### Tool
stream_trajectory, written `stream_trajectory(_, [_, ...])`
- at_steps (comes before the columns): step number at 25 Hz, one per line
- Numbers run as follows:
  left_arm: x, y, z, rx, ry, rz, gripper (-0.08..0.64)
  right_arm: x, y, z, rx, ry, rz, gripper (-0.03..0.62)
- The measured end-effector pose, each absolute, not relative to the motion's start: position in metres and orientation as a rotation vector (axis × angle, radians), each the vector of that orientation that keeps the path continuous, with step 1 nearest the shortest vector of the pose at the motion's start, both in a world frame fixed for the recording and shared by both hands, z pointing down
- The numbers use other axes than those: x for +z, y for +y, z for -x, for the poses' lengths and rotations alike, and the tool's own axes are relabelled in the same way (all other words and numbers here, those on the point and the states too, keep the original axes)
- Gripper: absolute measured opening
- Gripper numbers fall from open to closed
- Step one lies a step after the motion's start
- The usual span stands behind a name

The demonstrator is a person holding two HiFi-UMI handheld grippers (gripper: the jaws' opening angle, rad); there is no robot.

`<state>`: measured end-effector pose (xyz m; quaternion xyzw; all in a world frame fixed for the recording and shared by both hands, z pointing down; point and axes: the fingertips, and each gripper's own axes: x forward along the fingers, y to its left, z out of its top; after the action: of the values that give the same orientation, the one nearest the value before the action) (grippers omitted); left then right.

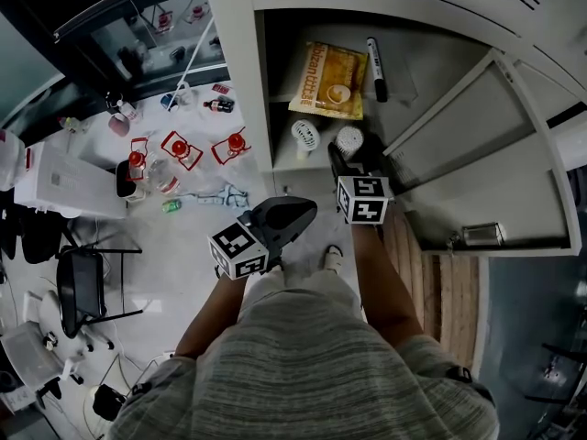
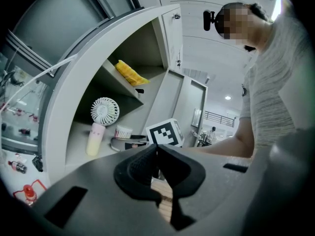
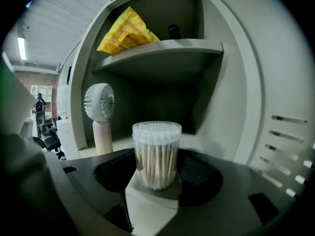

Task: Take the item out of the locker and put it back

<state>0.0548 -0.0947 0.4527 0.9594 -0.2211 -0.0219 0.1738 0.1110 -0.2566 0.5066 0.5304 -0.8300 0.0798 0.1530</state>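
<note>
Right gripper view shows the right gripper (image 3: 157, 175) with its 2 jaws pinching a clear jar of cotton swabs (image 3: 156, 149) low on its sides. The jar is upright, lid on top, at the mouth of the locker (image 1: 261, 81) and in front of the lower shelf (image 3: 209, 140). Whether its base touches the shelf cannot be told from here. A small hand fan (image 3: 100, 104) stands upright on that shelf to the left of the jar, near it. A yellow packet (image 3: 127, 33) lies on the upper shelf (image 3: 165, 45) above.

The left gripper (image 2: 157, 162) has its jaws pressed together with nothing between them. It hangs outside the locker, pointing level.

The step in hand looks like setting the jar back on the lower shelf. To do it well:
- Hold the jar vertical, because the grip is low and a tilt would tip the tall body over the pads.
- Steer it onto the bare part of the shelf, right of the fan, so neither the jar nor a jaw knocks the fan over.
- Lower it until the base sits flat before spreading the jaws.
- Open only enough to free it, then draw straight back along the jaws.
- Leave the left gripper clear of the open door (image 1: 486, 154).
</note>
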Motion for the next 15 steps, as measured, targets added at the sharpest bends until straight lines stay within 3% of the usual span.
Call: stream_trajectory(15, [0.452, -0.0955, -0.0549, -0.078, -0.613, -2.719, 0.009, 0.5071, -0.2489, -0.1095, 0.271, -2.446, -1.502, 0.276])
